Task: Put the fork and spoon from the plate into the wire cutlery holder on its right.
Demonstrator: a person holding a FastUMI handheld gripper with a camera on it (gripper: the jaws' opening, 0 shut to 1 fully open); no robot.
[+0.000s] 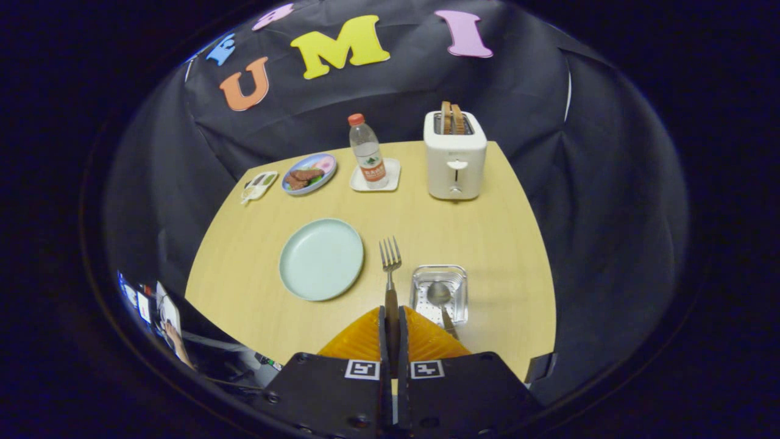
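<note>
Two fingers of your gripper [393,332] are pressed together on the fork [390,274], so your jaws are clamped on its handle with the tines pointing ahead, raised over the counter [499,244]. You have the fork between the plate [321,259] on its left and the wire cutlery holder [439,292] on its right. Your spoon [440,299] lies inside that holder, bowl forward. Beyond them you can see a toaster [455,158] with bread in its slots, a water bottle [368,152] on a small tray, and a dish of food [309,173].
</note>
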